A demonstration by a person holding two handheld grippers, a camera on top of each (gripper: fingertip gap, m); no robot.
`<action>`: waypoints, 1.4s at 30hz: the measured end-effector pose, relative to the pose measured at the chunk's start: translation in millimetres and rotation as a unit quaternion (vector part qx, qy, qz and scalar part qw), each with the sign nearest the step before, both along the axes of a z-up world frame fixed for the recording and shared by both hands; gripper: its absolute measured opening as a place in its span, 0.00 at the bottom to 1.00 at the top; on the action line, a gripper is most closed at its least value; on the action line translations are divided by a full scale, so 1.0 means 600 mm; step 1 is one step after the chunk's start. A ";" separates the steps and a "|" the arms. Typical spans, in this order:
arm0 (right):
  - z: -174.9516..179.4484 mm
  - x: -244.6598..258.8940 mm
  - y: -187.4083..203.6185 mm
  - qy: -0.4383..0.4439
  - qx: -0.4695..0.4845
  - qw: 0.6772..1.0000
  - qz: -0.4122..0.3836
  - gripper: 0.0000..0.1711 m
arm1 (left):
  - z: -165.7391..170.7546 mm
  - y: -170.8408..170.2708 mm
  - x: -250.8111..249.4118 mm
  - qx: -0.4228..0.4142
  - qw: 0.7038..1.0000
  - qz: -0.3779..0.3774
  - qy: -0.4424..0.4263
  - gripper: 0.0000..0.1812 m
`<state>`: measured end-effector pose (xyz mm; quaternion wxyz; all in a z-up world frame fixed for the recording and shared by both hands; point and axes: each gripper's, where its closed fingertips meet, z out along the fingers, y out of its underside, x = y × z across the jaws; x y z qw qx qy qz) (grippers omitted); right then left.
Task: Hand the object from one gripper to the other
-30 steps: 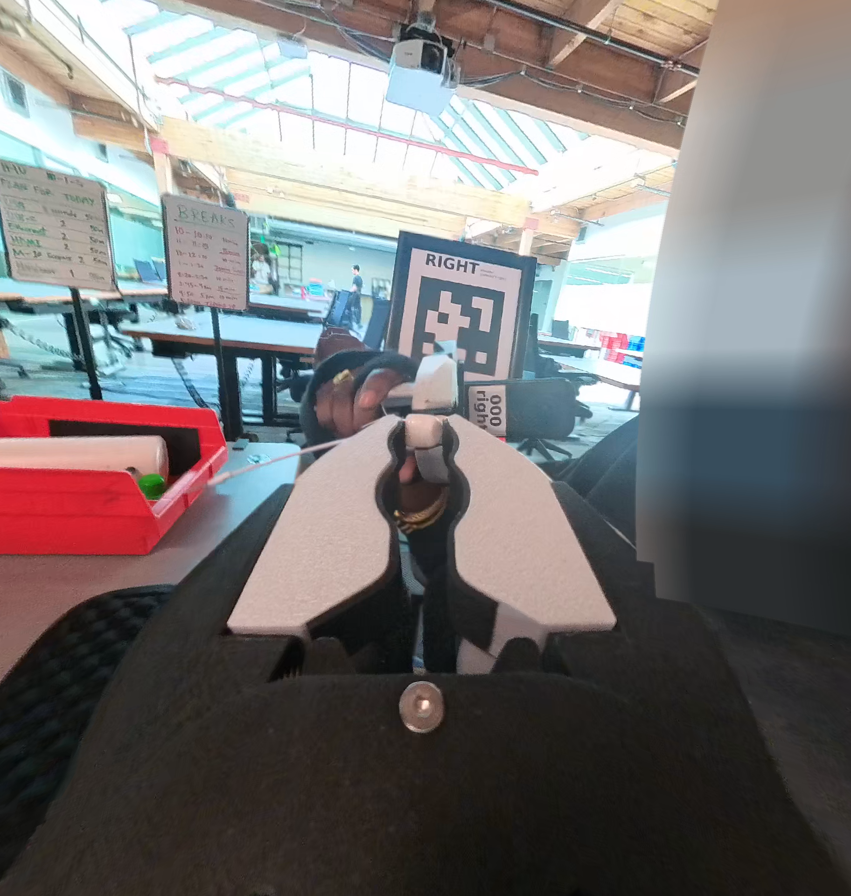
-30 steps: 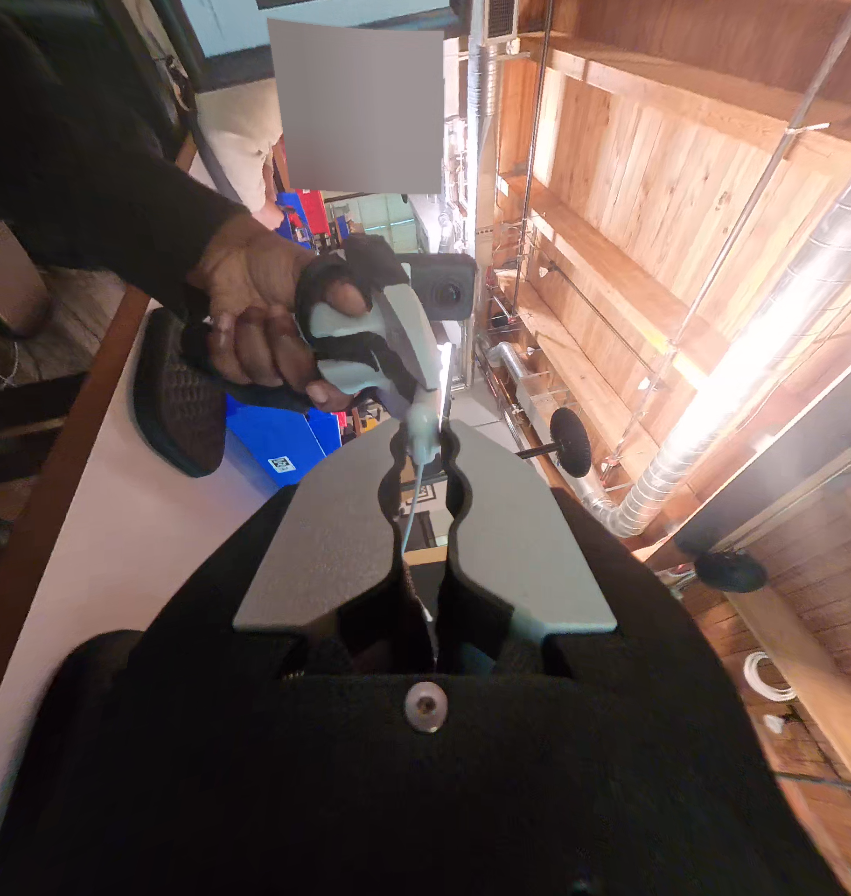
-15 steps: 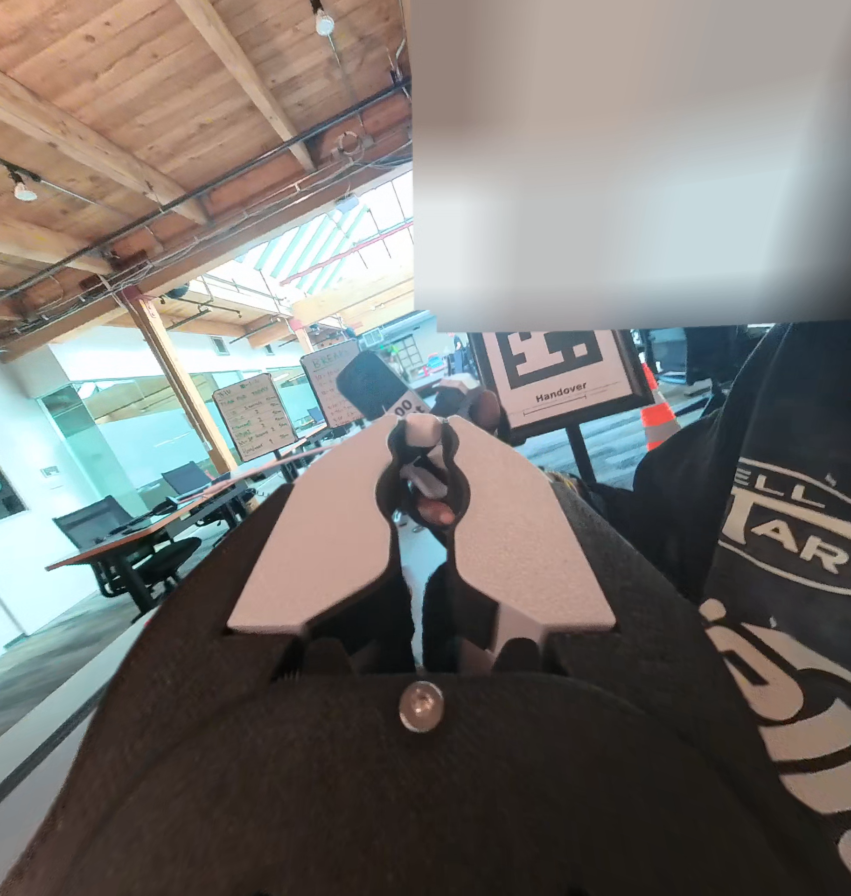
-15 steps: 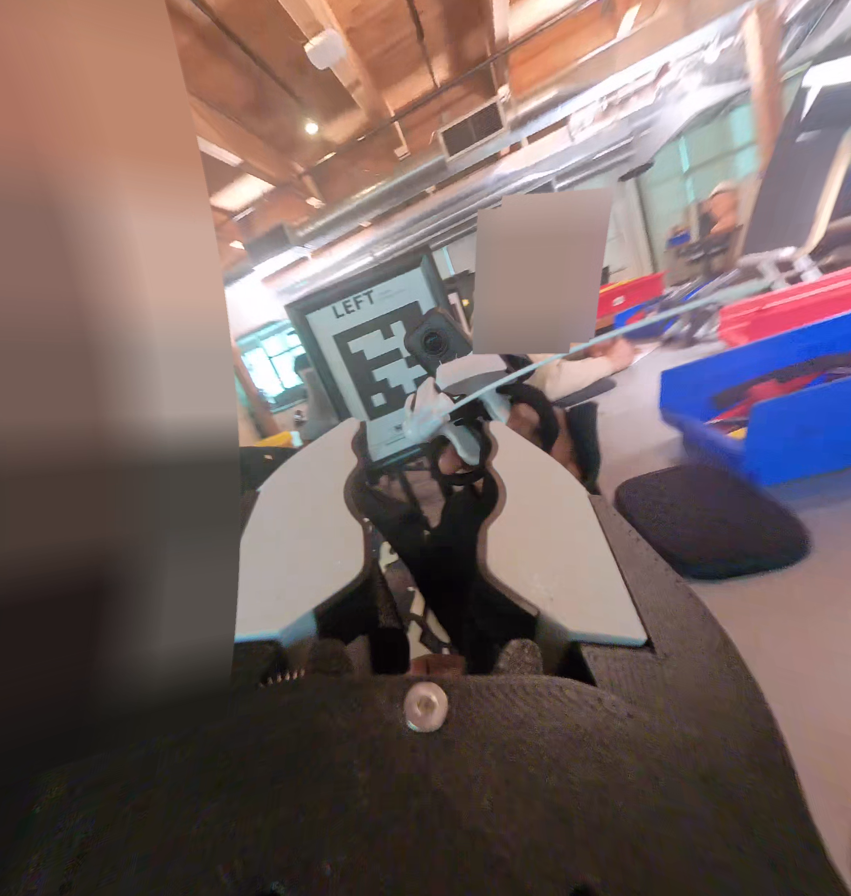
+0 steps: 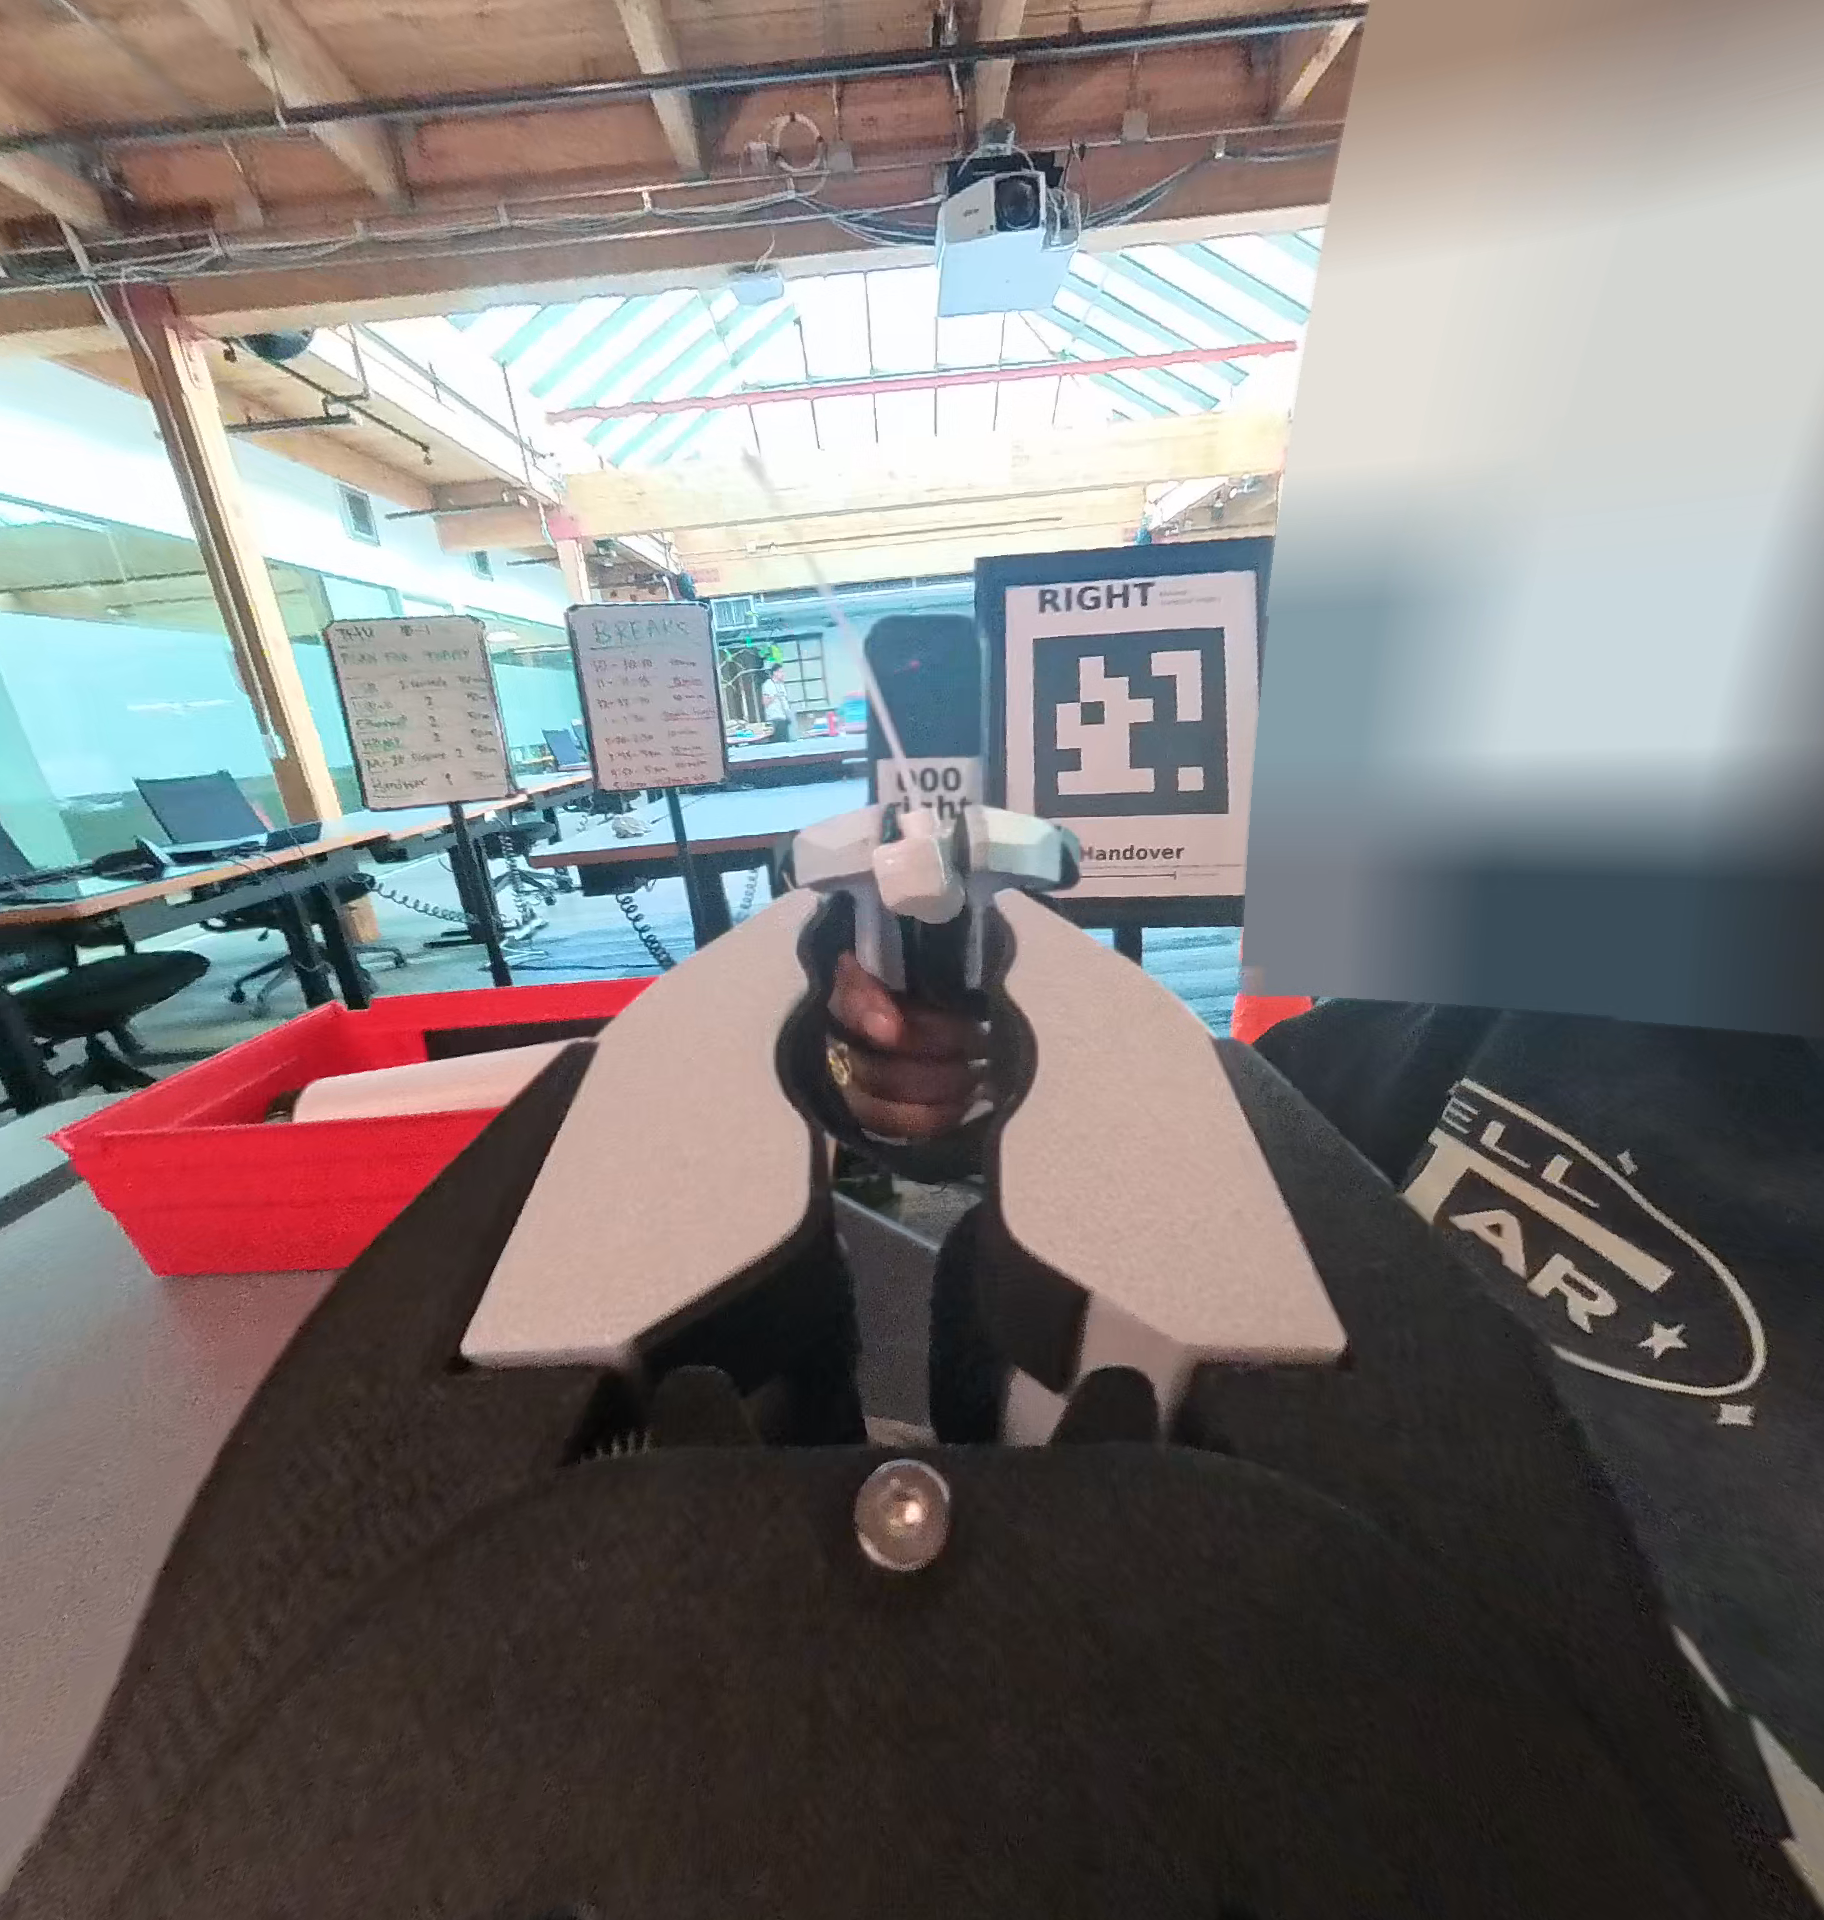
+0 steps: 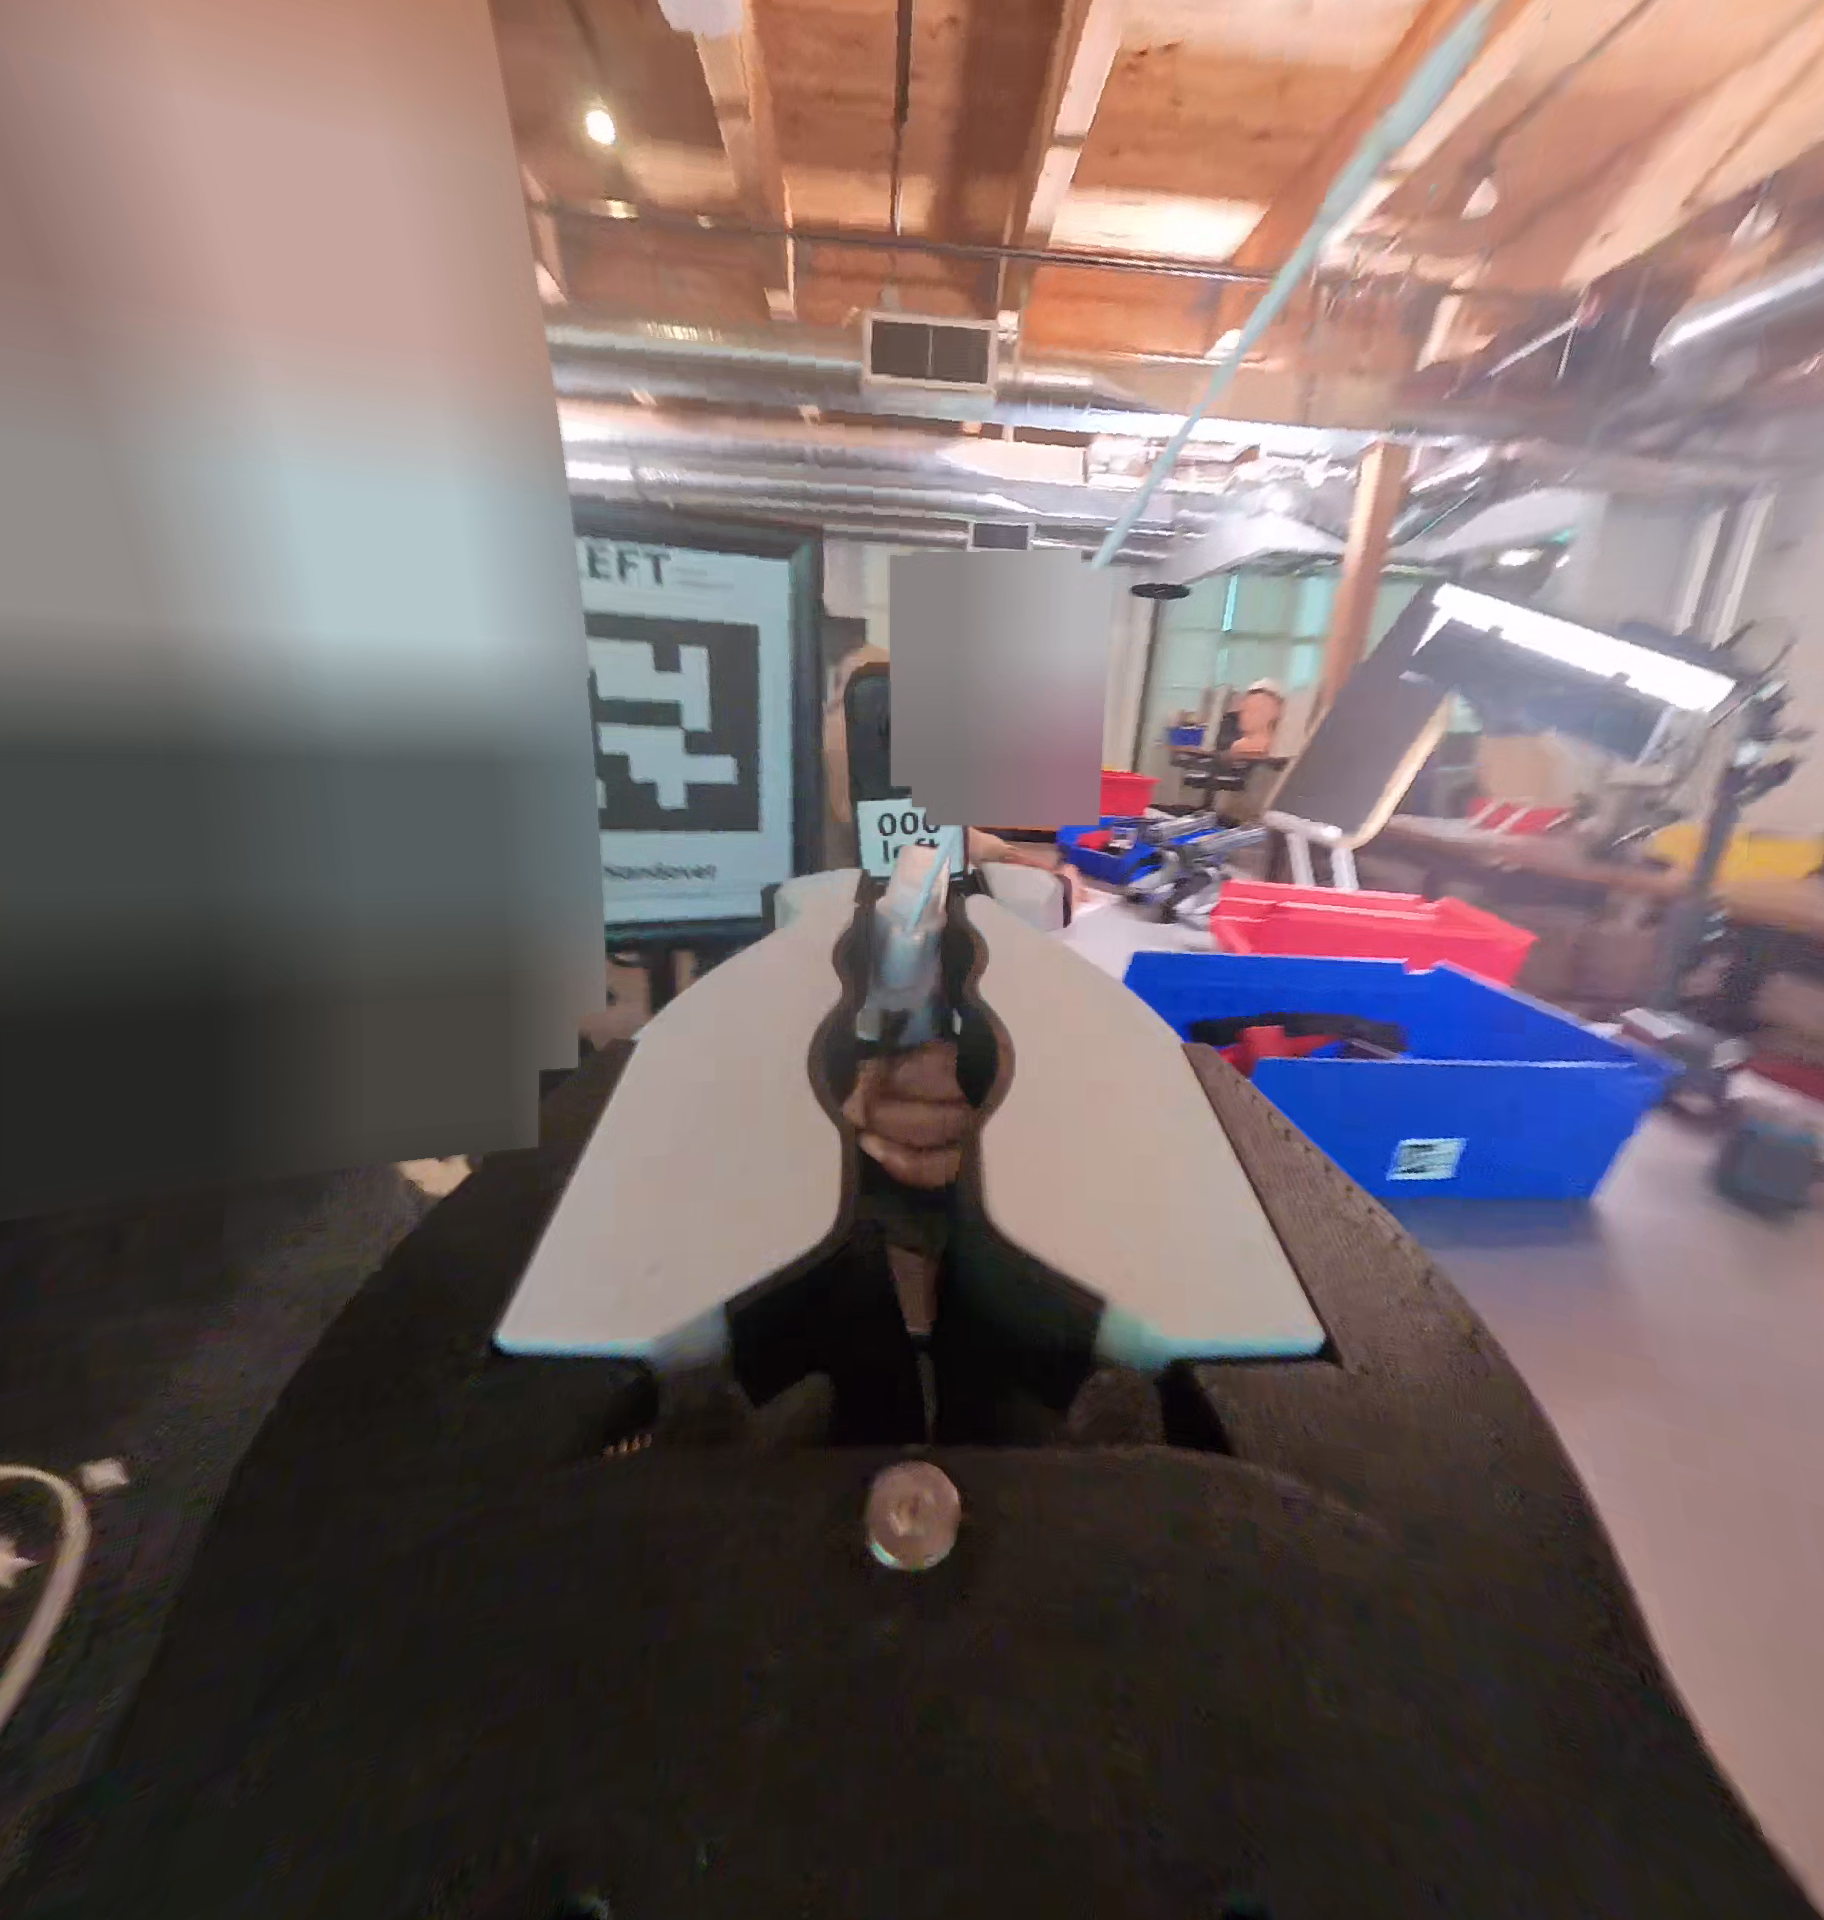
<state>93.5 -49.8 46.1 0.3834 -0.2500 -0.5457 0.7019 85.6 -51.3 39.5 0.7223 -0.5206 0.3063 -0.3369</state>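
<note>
Above the worktop (image 5: pixel 56 1403), to the right of the red bin (image 5: pixel 212 1195), the right gripper (image 6: pixel 908 894) pinches the foot of a thin pale stick (image 5: pixel 827 644) between narrow fingers, while the left gripper (image 5: pixel 908 904) faces it, fingers parted, gripping nothing.

Wrist views face each other closely; each shows the other's fingers (image 5: pixel 923 883), seemingly level.
</note>
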 end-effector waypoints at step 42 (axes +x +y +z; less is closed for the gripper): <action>0.016 0.046 0.021 0.031 0.034 0.999 0.008 0.28 | -0.002 -0.011 0.001 0.070 0.995 0.024 0.063 0.07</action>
